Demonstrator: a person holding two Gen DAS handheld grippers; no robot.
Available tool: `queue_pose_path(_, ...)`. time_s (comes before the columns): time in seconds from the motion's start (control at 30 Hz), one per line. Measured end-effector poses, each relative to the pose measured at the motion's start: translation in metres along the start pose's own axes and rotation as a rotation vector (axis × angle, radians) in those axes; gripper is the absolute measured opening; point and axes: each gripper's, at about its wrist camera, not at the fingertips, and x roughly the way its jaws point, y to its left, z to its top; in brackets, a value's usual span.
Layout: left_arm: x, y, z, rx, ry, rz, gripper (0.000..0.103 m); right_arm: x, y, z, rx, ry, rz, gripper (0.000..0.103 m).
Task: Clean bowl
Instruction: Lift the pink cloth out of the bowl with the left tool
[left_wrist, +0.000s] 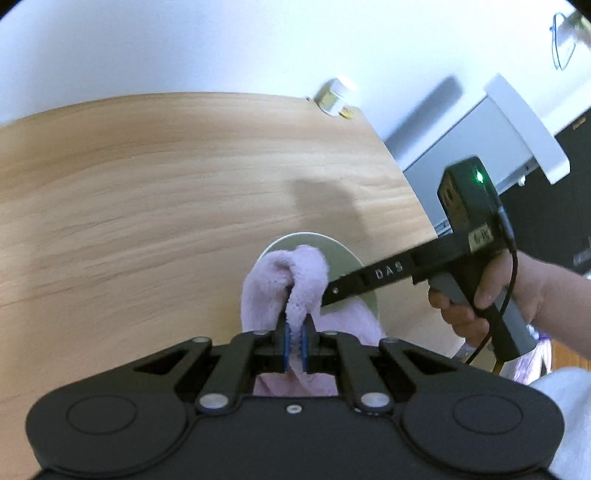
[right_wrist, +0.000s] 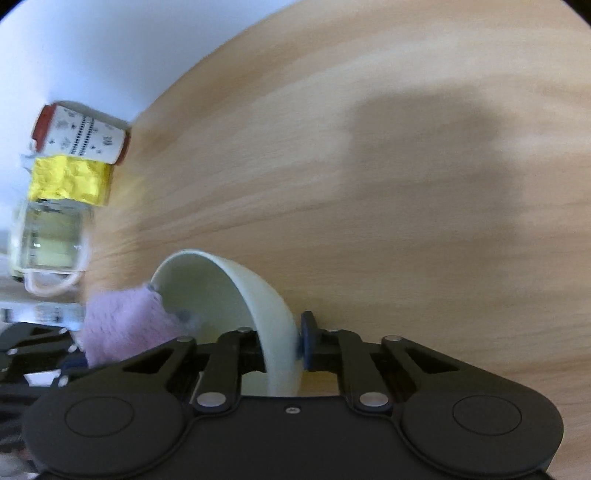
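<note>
My left gripper (left_wrist: 294, 345) is shut on a fluffy lilac cloth (left_wrist: 280, 284), and the cloth is pushed into the pale green bowl (left_wrist: 343, 258). My right gripper (right_wrist: 284, 338) is shut on the bowl's rim (right_wrist: 273, 317) and holds the bowl tilted on its side above the wooden table. In the right wrist view the cloth (right_wrist: 125, 321) enters the bowl's mouth from the left. The right gripper (left_wrist: 332, 291) also shows in the left wrist view, reaching in from the right onto the bowl's edge, held by a hand (left_wrist: 480, 295).
The wooden table (left_wrist: 166, 192) spreads around the bowl. At its far edge stand a glass jar (right_wrist: 48, 240), a yellow foil packet (right_wrist: 70, 181) and a red-ended white can (right_wrist: 85, 136). A white and grey cabinet (left_wrist: 517, 140) stands beyond the table's right edge.
</note>
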Motion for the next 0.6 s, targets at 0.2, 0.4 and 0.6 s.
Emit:
queue_pose_path(0.2,0.005,-0.001,0.003,-0.056,-0.044,0.026,0.005,0.001,-0.001,0.001,-0.003,0.006,0.019,0.013)
queue_pose_path(0.4,-0.014,0.018,-0.003,-0.151,-0.122,0.052,0.005,0.008,0.007,0.005,-0.021,0.019,-0.004,0.012)
queue_pose_path(0.6,-0.032,0.041,-0.012,-0.241,-0.158,0.069,0.005,0.014,0.012,0.013,0.012,0.060,-0.058,0.013)
